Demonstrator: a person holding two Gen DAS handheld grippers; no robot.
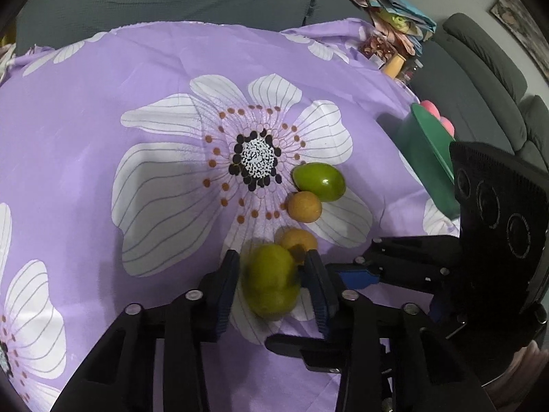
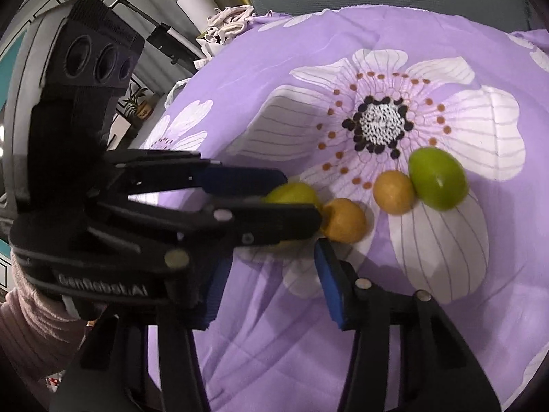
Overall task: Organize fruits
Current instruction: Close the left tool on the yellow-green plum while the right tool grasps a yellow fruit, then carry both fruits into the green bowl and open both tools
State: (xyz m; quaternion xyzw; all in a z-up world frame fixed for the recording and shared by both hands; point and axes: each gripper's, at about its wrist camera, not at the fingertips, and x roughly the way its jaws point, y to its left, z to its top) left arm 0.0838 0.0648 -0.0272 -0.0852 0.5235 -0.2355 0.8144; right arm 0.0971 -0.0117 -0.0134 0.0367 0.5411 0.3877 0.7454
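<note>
My left gripper is shut on a yellow-green lemon, just above the purple flowered cloth; from the right wrist view the same gripper hides most of the lemon. An orange fruit lies just beyond it, also in the right wrist view. A second orange fruit touches a green lime; both show in the right wrist view, orange and lime. My right gripper is open and empty, beside the left one.
A green bowl with pink fruits stands at the cloth's right edge. Clutter and a yellow bottle sit at the far right corner. A grey sofa surrounds the table.
</note>
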